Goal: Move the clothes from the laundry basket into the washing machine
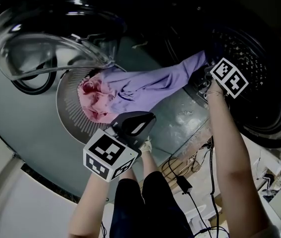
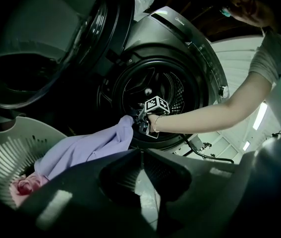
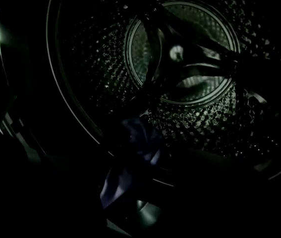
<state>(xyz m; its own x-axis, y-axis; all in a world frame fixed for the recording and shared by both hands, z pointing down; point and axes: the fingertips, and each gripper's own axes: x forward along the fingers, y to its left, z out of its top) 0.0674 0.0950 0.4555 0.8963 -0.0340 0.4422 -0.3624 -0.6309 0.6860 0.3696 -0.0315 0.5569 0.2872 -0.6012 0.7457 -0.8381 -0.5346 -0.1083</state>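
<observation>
- The task is partway done: one purple garment (image 1: 150, 86) is strung between the laundry basket (image 1: 67, 120) and the washing machine's drum (image 1: 252, 58). Its leading end is at the drum mouth and its tail lies in the basket.
- A pink garment (image 1: 94, 99) lies in the basket, away from the drum, so at least that piece is left to move. What is already inside the drum cannot be told; it is too dark.
- The right tongs (image 1: 202, 78) are at the lip of the drum with the forearm stretched out straight. They seem pinched on the purple cloth, though their own view is very dim.
- The left tongs (image 2: 140, 155) hang back from the drum, beside the basket, pressed together with nothing between them and the forearm raised.
- The door (image 1: 46, 43) stands swung wide, on the basket's side of the drum.
</observation>
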